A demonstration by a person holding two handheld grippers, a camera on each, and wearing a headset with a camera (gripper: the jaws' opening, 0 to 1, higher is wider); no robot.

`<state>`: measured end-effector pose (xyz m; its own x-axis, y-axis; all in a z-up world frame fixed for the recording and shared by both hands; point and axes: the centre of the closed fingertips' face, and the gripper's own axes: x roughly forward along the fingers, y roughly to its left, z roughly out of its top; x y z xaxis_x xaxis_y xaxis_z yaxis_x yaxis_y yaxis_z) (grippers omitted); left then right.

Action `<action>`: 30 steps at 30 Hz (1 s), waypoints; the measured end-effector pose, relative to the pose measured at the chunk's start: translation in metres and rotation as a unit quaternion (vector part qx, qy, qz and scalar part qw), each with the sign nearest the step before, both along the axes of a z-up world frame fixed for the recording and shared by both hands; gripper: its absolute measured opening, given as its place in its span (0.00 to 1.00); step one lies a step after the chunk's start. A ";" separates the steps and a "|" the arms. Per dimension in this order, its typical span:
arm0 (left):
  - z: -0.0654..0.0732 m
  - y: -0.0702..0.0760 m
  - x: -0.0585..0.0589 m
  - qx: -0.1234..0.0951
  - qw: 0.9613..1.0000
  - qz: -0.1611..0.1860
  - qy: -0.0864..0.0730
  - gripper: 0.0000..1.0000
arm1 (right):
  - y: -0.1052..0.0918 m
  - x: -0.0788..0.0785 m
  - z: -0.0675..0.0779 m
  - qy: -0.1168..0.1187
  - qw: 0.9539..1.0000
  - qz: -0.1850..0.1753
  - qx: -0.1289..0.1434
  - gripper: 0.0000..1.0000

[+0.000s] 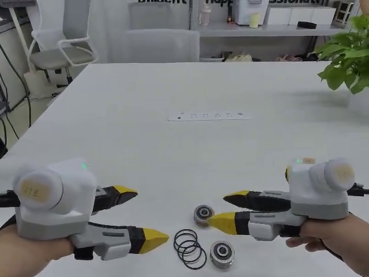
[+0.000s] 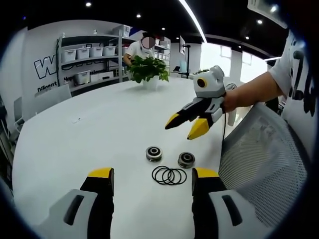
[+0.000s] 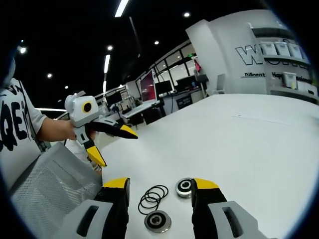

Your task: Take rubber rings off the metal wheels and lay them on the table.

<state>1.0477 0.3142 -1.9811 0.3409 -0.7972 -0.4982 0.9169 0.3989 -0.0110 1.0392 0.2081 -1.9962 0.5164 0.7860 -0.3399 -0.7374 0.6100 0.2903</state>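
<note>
Two small metal wheels lie flat on the white table (image 1: 173, 92), one farther off (image 1: 203, 213) and one nearer me (image 1: 222, 253). Thin black rubber rings (image 1: 189, 247) lie loose and overlapping just left of the nearer wheel. My left gripper (image 1: 147, 214) hovers open to the left of them with nothing between its jaws. My right gripper (image 1: 221, 209) hovers open on the right, its tips close above the farther wheel. In the left gripper view the rings (image 2: 169, 175) and both wheels (image 2: 154, 153) (image 2: 186, 159) lie ahead of the jaws. The right gripper view has the rings (image 3: 152, 197) between its jaws.
A flat power strip (image 1: 210, 116) is set into the table's middle. A potted plant (image 1: 349, 55) stands at the far right. Chairs (image 1: 162, 45) line the far edge, and a mesh chair back (image 2: 259, 159) is close behind me. A person stands by the shelves (image 2: 137, 50).
</note>
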 end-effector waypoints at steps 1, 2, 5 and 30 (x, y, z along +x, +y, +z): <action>0.001 0.000 -0.001 -0.001 1.000 -0.001 -0.001 0.62 | -0.002 -0.001 0.000 -0.002 1.000 -0.001 -0.004 0.51; 0.002 -0.001 -0.002 -0.001 1.000 -0.001 -0.001 0.62 | -0.003 -0.002 0.000 -0.004 1.000 -0.001 -0.007 0.52; 0.004 -0.001 -0.003 -0.003 1.000 -0.002 -0.002 0.64 | -0.009 -0.007 0.001 -0.010 1.000 -0.003 -0.017 0.56; 0.013 0.009 -0.025 -0.002 1.000 -0.003 -0.016 0.77 | -0.043 -0.045 0.009 -0.046 0.995 -0.022 -0.082 0.78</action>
